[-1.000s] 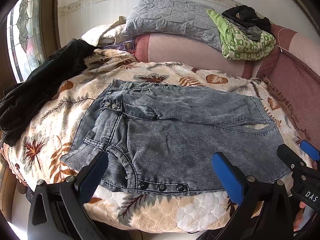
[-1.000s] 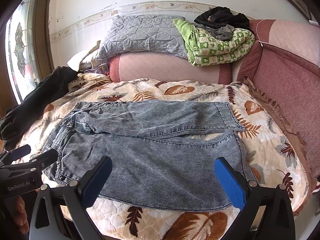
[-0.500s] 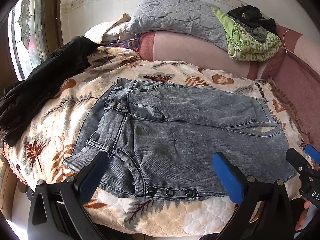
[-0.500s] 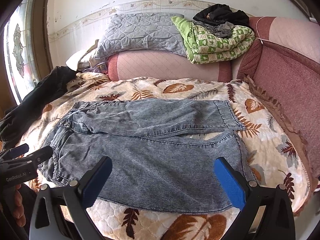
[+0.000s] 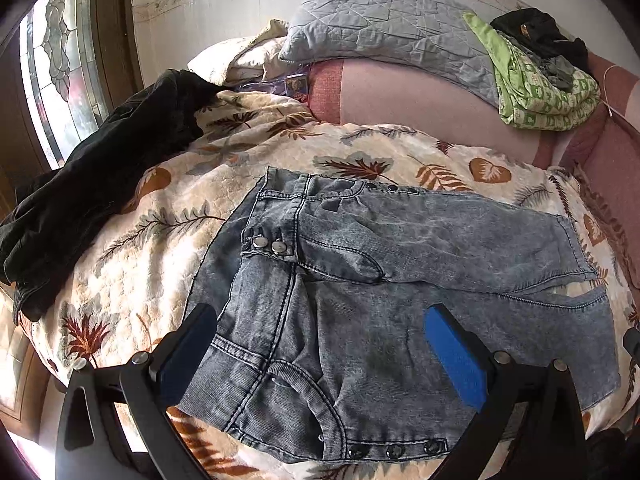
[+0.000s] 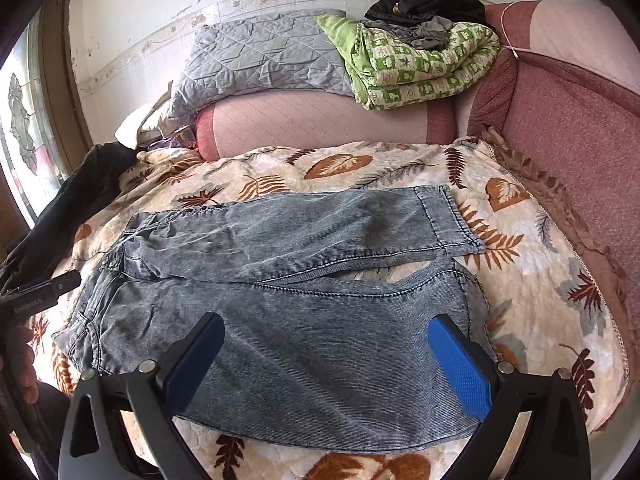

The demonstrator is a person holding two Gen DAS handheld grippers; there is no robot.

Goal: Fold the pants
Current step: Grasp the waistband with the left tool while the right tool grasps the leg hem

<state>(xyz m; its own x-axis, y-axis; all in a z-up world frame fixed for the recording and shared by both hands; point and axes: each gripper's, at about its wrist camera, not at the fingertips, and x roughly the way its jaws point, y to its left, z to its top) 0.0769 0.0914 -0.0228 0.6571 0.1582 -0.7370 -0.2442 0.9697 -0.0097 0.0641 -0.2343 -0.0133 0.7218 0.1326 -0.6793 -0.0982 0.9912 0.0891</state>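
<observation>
Grey acid-washed pants (image 5: 400, 280) lie spread flat on a leaf-patterned bedspread (image 5: 160, 208), waistband to the left and both legs running right. In the left wrist view my left gripper (image 5: 320, 340) hovers open above the waistband and hip, with nothing between its blue pads. Over the near leg, close to its hem, my right gripper (image 6: 324, 348) also stands open and empty above the pants (image 6: 300, 280). The left gripper (image 6: 40, 292) shows at the left edge of the right wrist view, held by a hand.
A black garment (image 5: 100, 168) lies along the bed's left side by a stained-glass window (image 5: 52, 80). At the back, a grey quilted pillow (image 6: 256, 56), a green folded blanket (image 6: 420, 68) and dark clothes rest on a pink bolster (image 6: 320, 120). A maroon padded wall (image 6: 580, 152) borders the right.
Both grippers have moved forward over the pants; the left one now sits above the waistband and the right one above the near leg. Both stay open, and the pants lie as before.
</observation>
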